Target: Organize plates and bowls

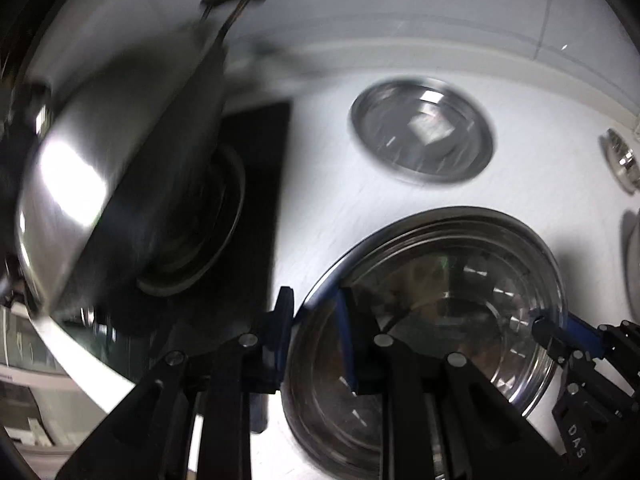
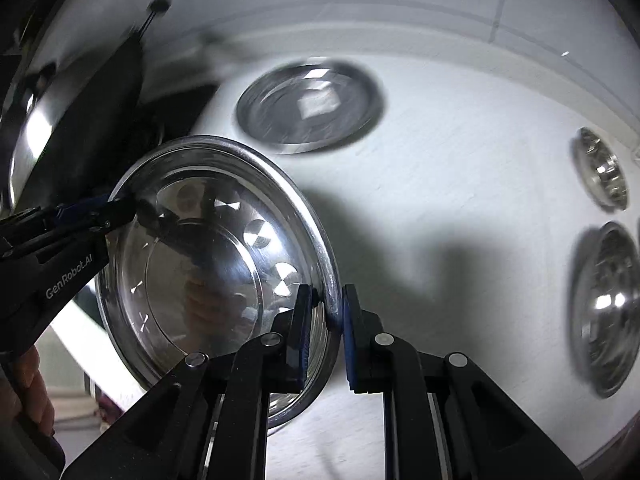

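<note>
Steel is the material of nearly everything here, and going from the left side the first thing is a dark rack [image 1: 224, 184] on a black mat, where a large plate [image 1: 60, 184] stands on its edge, tilted, and another round dish lies behind it; I judge this rack to be the place where the sorted pieces are collected. Next to it, held in the air above the white table [image 1: 328, 168], is the bowl [image 2: 208, 264], carried by both grippers at the same time. The left gripper [image 1: 316, 340] has its blue pads pressed on the left part of the rim, one finger outside and one inside the bowl. The right gripper [image 2: 327, 320] is clamped on the opposite part of the rim, the thin edge squeezed between its two pads. Two grips on opposite sides probably keep the wide, slippery bowl from tipping. Both grippers point steeply down at the table, and in the right wrist view a hand [image 2: 28, 384] is seen around the left tool's handle. Further away lies a flat plate [image 1: 422, 132], alone on the table. At the right edge rest two more bowls, a small bowl [image 2: 602, 168] and a bigger bowl [image 2: 604, 312], near each other, not yet sorted.
</note>
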Demonstrator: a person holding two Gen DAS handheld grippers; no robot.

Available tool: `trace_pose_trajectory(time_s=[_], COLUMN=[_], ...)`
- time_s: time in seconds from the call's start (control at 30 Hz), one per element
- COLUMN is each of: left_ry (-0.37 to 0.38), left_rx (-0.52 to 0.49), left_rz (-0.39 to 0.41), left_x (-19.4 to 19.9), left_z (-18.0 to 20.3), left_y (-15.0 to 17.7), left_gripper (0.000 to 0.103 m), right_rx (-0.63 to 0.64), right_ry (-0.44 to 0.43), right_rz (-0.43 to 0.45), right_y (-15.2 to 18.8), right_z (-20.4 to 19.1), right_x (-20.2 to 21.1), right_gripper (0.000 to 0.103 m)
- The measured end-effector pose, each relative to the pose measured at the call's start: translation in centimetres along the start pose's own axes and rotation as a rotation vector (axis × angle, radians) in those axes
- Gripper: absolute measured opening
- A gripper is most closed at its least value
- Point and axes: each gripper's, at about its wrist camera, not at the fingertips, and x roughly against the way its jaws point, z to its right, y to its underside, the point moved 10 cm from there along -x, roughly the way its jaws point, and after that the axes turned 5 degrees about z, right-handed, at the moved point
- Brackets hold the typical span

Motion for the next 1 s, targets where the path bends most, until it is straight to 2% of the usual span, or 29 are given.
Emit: trace_pose_trajectory(time_s=[0.2,0.37,0.5,0.67,0.73,0.8,0.87,0.97,1.0], left_ry=[-0.015,0.003,-0.017,0.008,0.028,0.046,0.068,0.113,0.126], left_rx=[0.003,-0.021,-0.05,-0.02,0.003,0.02,0.031,0.04,0.045], left_rz=[-0.046,-0.071,-0.067,-0.073,-0.075,-0.072,-0.051,-0.014,-0.008], left_x=[-2.1,-3.5,-3.8,-4.1,-4.1,-3.6,-2.5,-0.9,-0.6], left_z=[-1.5,-1.1,-1.0,-0.9,-1.2,-1.3,-1.3,-0.7,-0.4], left_y=[2.6,3.7,4.1,4.1,4.0,3.6,2.7,0.6,-0.1], left_gripper=[0.02,0.02,0.02,0.021,0.021,0.021,0.021,0.025,0.031], right_rx=[0.038,0.026,0.023,0.006,0.002,0.012,0.043,0.072,0.067], right_ry=[0.0,0.015,0.02,0.011,-0.02,-0.041,-0.028,-0.007,-0.007], right_rz=[-0.069,-0.097,-0.106,-0.13,-0.137,-0.131,-0.102,-0.037,-0.024], right_y=[1.5,2.4,2.5,2.1,2.1,2.0,1.4,-0.5,-0.9], right_z=[-2.4,-2.2,-1.8,-1.7,-2.0,-2.5,-2.6,-2.0,-1.8], right_x=[-3.1,-4.6,-5.7,-7.2,-7.7,-7.5,-7.0,-5.4,-4.8], right_gripper=[0.01,0.01,0.01,0.012,0.026,0.056,0.071,0.071,0.071])
